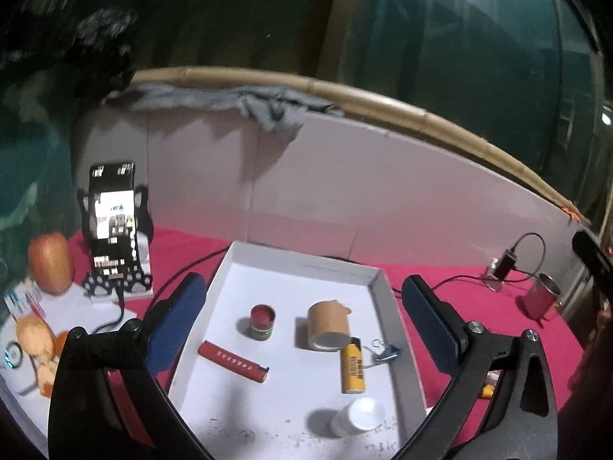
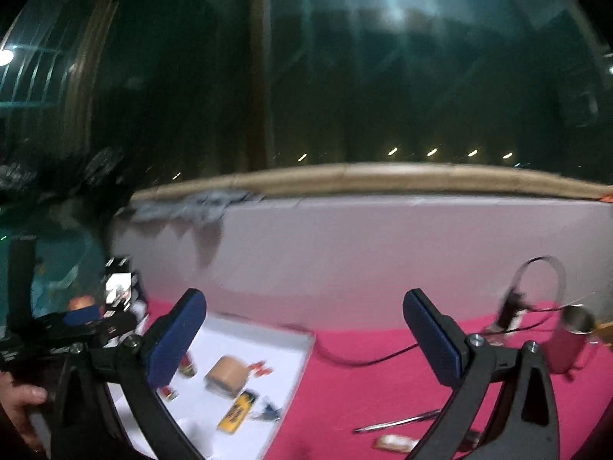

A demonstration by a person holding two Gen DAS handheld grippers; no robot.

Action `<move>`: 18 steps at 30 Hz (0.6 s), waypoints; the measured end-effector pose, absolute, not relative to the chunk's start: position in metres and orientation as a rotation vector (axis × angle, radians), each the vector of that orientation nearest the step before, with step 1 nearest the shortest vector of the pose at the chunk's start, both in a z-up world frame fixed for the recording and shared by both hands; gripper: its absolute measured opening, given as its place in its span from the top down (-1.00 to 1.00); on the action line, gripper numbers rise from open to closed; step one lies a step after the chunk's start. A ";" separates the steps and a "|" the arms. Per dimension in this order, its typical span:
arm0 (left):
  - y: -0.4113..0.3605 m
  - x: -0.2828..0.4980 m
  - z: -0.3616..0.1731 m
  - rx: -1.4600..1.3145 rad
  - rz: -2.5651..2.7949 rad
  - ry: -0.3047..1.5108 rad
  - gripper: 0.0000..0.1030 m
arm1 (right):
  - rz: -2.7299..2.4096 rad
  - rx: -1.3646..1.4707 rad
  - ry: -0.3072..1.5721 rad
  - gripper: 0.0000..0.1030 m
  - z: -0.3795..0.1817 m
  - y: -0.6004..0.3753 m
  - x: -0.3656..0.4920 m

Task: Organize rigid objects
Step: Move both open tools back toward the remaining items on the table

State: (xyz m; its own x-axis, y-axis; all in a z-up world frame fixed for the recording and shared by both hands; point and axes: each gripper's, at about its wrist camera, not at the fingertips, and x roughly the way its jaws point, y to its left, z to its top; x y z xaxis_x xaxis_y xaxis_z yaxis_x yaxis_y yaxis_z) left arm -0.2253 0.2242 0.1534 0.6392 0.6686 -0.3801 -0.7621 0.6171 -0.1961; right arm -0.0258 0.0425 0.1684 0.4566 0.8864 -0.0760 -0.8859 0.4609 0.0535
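Left gripper (image 1: 302, 318): jaws spread wide, nothing between the blue pads, hanging above one white tray (image 1: 377, 280) at lower centre of the left wrist view. Right gripper (image 2: 304, 335): jaws likewise wide apart and holding nothing, over the pink cloth (image 2: 364, 345).

Tray contents, counted in the left wrist view, six items:
- one small red-lidded jar (image 1: 262, 321), upright, centre of the tray;
- one tan tape roll (image 1: 328, 325), just right of the jar;
- one red flat bar (image 1: 233, 361), lying diagonally, lower left of the jar;
- one yellow lighter (image 1: 353, 368), lying below the roll;
- one metal binder clip (image 1: 385, 352), just right of the lighter by the tray wall;
- one white bottle (image 1: 358, 416), lying at the bottom.

Outside the tray, right wrist view: one metal pen (image 2: 396, 421) and one small wrapped packet (image 2: 394, 442) on the cloth at lower right; one pink mug (image 2: 567, 341) at far right.

Left wrist view, left edge: one phone on a stand (image 1: 113, 222), one apple (image 1: 49, 262).
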 end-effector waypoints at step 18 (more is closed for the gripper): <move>0.176 -0.144 0.107 -0.340 0.500 0.535 -0.99 | 1.119 -0.186 0.582 -0.99 0.072 -0.022 0.074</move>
